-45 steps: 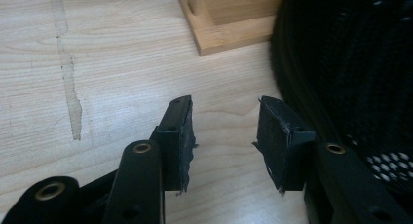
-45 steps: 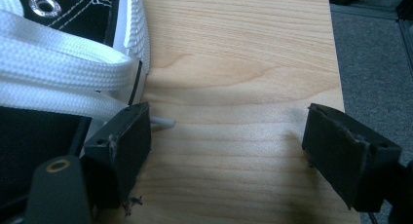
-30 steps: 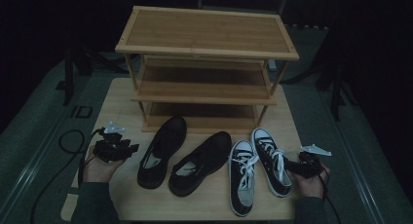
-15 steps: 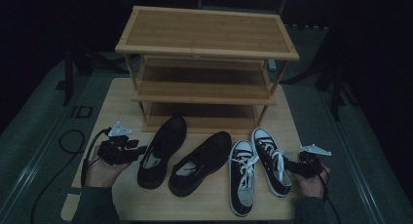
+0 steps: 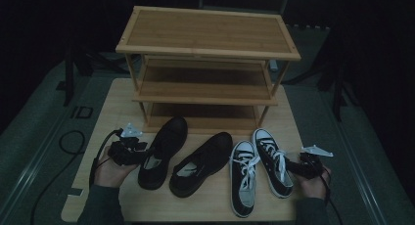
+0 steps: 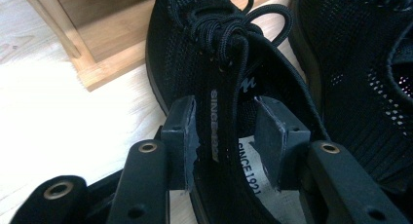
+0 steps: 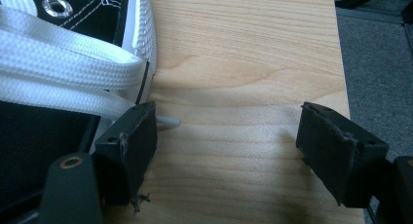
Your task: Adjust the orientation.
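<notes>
Two black knit shoes [image 5: 164, 146] [image 5: 203, 161] and a pair of black-and-white sneakers [image 5: 244, 178] [image 5: 271, 159] lie on the wooden table [image 5: 117, 107] in front of a three-tier bamboo shoe rack [image 5: 208, 44]. My left gripper [image 5: 142, 154] is at the left black shoe's opening. In the left gripper view its jaws [image 6: 224, 121] straddle the shoe's tongue [image 6: 219, 112] with gaps on both sides; they have just been closing. My right gripper [image 5: 292, 167] sits beside the right sneaker. It [image 7: 229, 121] is open over bare table, its jaws just closed slightly, one pad near the white lace [image 7: 58, 83].
The rack's bottom shelf [image 6: 97, 34] stands just beyond the black shoe. The table's right edge [image 7: 341, 63] runs close to my right gripper, with grey floor past it. A black cable [image 5: 73, 142] trails off the table's left side.
My left gripper has moved right, from beside the left black shoe to over its opening. The right hand has stayed put.
</notes>
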Motion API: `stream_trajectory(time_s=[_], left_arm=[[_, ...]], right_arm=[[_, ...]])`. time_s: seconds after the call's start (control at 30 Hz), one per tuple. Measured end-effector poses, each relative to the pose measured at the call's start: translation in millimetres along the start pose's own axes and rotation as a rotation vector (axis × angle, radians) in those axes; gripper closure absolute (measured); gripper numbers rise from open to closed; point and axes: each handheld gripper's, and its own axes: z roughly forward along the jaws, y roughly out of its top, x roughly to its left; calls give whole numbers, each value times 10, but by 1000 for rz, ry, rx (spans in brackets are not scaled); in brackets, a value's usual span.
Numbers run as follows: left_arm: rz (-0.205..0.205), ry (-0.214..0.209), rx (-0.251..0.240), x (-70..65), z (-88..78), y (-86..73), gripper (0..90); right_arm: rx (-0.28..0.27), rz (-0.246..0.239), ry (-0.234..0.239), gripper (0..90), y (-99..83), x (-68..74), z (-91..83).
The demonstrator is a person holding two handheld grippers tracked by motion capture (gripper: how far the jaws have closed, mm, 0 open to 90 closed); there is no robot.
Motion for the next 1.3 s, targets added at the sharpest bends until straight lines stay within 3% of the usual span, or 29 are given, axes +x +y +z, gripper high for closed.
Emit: stream_trajectory(time_s=[0.07, 0.17, 0.43, 0.6, 0.87, 1.2, 1.3], left_arm=[[0, 13, 20, -2, 42, 6, 614], [-11, -8, 31, -2, 90, 19, 643], [-20, -13, 66, 3, 190, 94, 717], [-26, -7, 81, 44, 218, 100, 864], [-8, -24, 100, 119, 182, 120, 877], [0, -17, 100, 330, 109, 87, 876], [-9, -2, 103, 485, 67, 87, 876]], right_arm=[[-1, -2, -1, 225, 0, -1, 1], [-2, -1, -1, 225, 0, 0, 1], [-2, -2, -1, 225, -1, 0, 1], [-2, -2, -1, 225, -1, 0, 1], [-1, 0, -1, 225, -1, 1, 1], [-2, -2, -2, 225, -1, 0, 1], [-1, 0, -1, 225, -1, 1, 1]])
